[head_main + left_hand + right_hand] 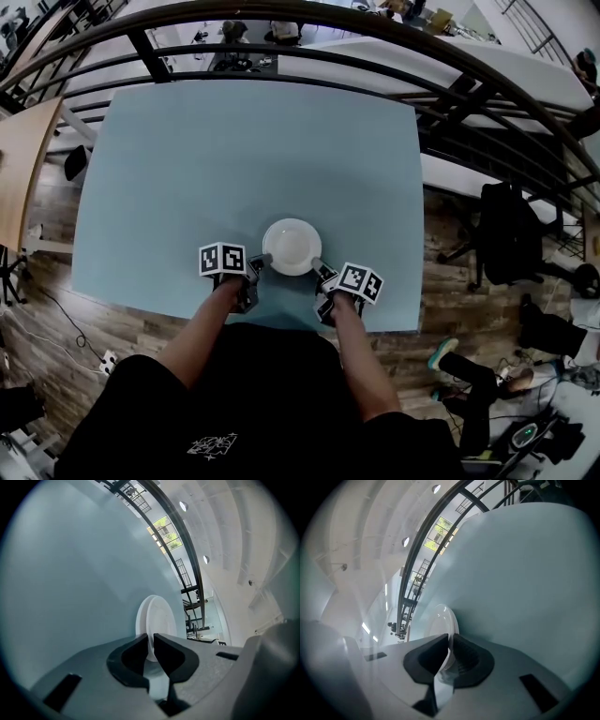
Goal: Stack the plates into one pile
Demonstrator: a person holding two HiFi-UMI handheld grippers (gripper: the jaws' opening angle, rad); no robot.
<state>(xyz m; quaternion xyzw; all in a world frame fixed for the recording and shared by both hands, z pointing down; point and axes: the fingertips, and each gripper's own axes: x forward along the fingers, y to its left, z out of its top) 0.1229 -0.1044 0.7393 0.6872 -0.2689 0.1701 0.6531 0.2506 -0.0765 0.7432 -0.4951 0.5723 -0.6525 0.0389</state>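
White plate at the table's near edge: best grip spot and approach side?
Its thin rim, from the near left and right. The white plate is level, round and shallow, so only the rim fits between narrow jaws. The left gripper and right gripper each pinch that rim, on opposite sides.

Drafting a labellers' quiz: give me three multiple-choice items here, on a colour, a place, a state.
1. The rectangular table has a top that is: A red B pale blue C black
2. The white round plate sits at its: A near edge B far edge C left corner
3. The left gripper and right gripper are: A open B shut on the plate's rim C unseen
Answers: B, head view shows it; A, it lies by the person; B, each gripper view shows the rim pinched.
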